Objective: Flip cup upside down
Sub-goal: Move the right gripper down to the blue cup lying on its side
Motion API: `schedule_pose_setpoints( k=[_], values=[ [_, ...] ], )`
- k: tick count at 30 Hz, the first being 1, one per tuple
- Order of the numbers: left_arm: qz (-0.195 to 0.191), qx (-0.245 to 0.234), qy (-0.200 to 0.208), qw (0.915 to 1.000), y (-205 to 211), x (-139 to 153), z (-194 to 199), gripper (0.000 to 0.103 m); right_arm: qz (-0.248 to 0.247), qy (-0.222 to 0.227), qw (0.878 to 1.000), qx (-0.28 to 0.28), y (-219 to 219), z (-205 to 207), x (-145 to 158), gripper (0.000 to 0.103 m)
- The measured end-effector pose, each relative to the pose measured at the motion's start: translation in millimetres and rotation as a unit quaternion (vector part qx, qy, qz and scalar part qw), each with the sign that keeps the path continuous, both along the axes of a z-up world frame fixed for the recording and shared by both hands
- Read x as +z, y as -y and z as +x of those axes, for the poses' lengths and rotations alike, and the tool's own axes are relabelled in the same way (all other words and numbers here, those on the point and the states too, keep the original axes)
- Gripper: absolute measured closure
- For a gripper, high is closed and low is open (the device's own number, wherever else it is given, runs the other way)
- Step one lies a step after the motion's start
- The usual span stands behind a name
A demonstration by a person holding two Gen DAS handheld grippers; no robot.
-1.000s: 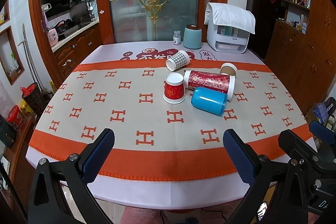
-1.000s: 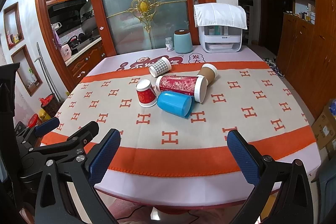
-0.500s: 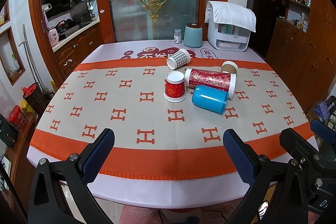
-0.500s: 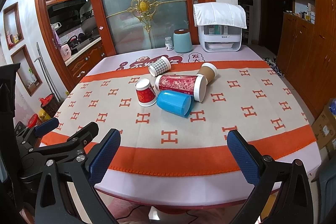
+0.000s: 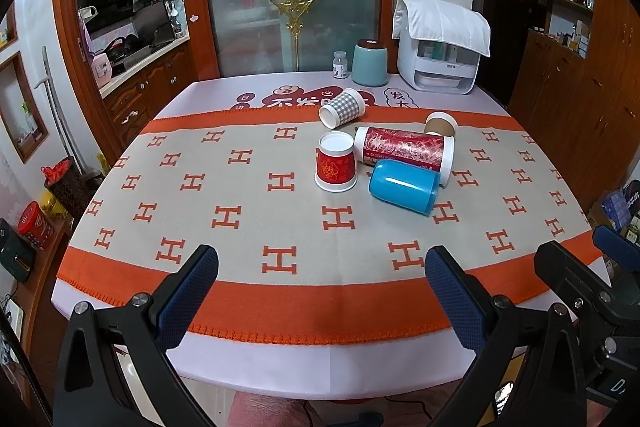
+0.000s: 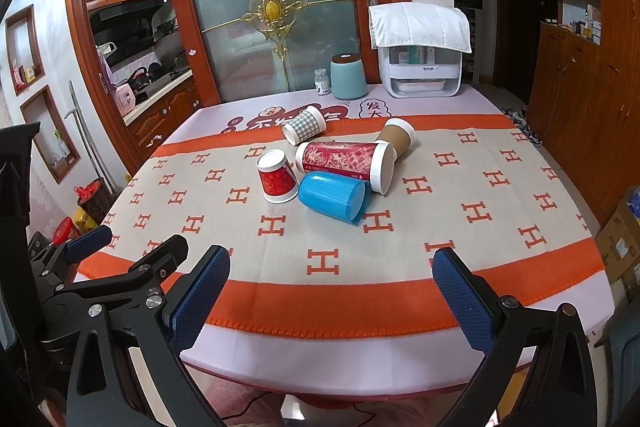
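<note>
Both grippers, left gripper (image 5: pixel 320 287) and right gripper (image 6: pixel 332 291), are wide apart and hold nothing. The blue cup (image 5: pixel 402 185) lies on its side mid-table (image 5: pixel 280 355), at 1 o'clock. Grab its sides gently, then set its mouth down.

The brown cup (image 5: pixel 440 123) lies half hidden behind the long red canister (image 5: pixel 404 151). The print on the small bottle (image 5: pixel 340 65) at the far edge of the desk (image 5: pixel 280 359) is too small to read. Both picture bottoms cut off the gripper bodies, and the desk's legs are hidden.
</note>
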State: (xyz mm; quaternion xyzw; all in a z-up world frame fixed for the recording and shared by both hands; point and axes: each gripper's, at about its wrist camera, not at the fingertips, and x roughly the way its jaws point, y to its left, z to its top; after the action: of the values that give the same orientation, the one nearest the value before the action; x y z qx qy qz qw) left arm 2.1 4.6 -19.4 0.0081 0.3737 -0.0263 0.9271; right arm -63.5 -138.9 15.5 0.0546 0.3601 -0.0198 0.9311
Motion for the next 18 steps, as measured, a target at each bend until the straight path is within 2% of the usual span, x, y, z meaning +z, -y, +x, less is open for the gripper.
schedule_pose_setpoints(
  k=[5, 8, 14, 18],
  values=[
    [0.009, -0.006, -0.008, 0.9999, 2.5, 0.3, 12.7, 0.001, -0.011, -0.003, 1.0, 0.003, -3.5, 7.0, -5.6, 0.0],
    [0.029, -0.011, -0.004, 0.9995, 7.7, 1.4, 23.3, 0.001, -0.022, -0.004, 1.0, 0.013, -5.7, 18.4, -6.0, 0.0],
    [0.045, -0.05, -0.006, 0.9977, 16.4, 3.5, 59.1, 0.001, -0.055, -0.019, 0.998, 0.034, -3.2, 66.1, -0.8, 0.0],
    [0.068, -0.056, -0.021, 0.9959, 20.1, -2.2, 93.4, 0.001, -0.071, -0.041, 0.995, 0.048, 6.2, 110.1, -0.1, 0.0]
  ],
)
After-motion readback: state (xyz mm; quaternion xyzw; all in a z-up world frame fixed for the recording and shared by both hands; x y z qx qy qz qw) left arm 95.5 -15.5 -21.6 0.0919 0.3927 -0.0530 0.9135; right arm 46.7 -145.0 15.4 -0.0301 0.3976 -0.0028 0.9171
